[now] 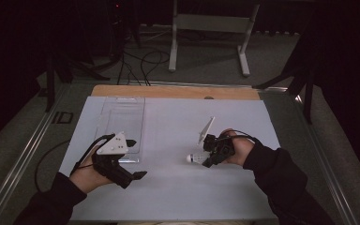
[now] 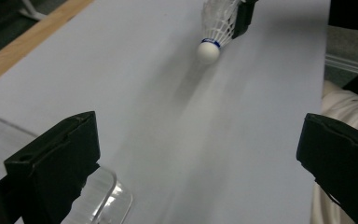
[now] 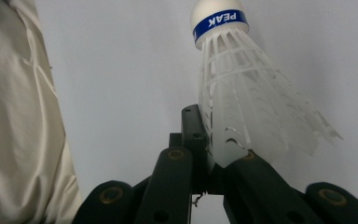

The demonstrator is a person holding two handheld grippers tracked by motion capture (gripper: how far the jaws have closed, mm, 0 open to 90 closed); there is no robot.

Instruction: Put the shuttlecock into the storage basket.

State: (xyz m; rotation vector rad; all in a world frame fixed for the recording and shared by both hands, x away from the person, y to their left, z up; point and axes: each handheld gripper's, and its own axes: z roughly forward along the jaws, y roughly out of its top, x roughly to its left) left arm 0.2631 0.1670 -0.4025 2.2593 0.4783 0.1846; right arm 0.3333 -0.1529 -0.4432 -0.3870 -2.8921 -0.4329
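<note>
Hidden: my right gripper (image 3: 216, 161) pinches the shuttlecock (image 3: 242, 93), skirt rim buried between its jaws.
Room: left gripper (image 1: 133, 159) gapes wide beside the tray (image 1: 122, 112); bare sheet (image 1: 178, 187) between.

Open white mat (image 1: 168, 187) between grippers; clear tray (image 1: 122, 117) at left.

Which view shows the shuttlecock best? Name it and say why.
The right gripper view: the shuttlecock is close, its skirt pinched in the right tool, with the blue PEAK band readable. The left gripper view shows it smaller, at the top edge. The high view shows only a small white shape.
</note>
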